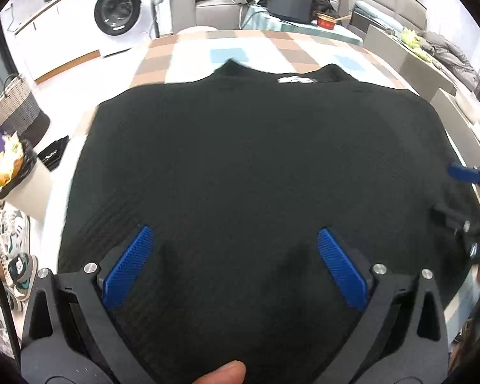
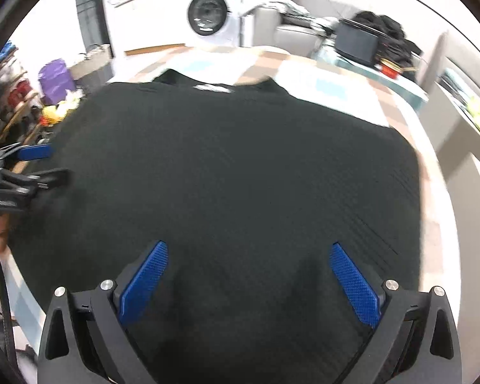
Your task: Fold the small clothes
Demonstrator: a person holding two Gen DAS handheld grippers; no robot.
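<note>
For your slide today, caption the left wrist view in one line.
Open left gripper poised over a black ribbed top spread on a checked tablecloth.

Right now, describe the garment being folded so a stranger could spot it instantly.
Find the table with the checked tan, white and blue cloth in front of the washing machine. Spread flat across it lies a black ribbed top. It is the only garment on the table, with a small white label at its far neckline.

No text is legible in either view.
</note>
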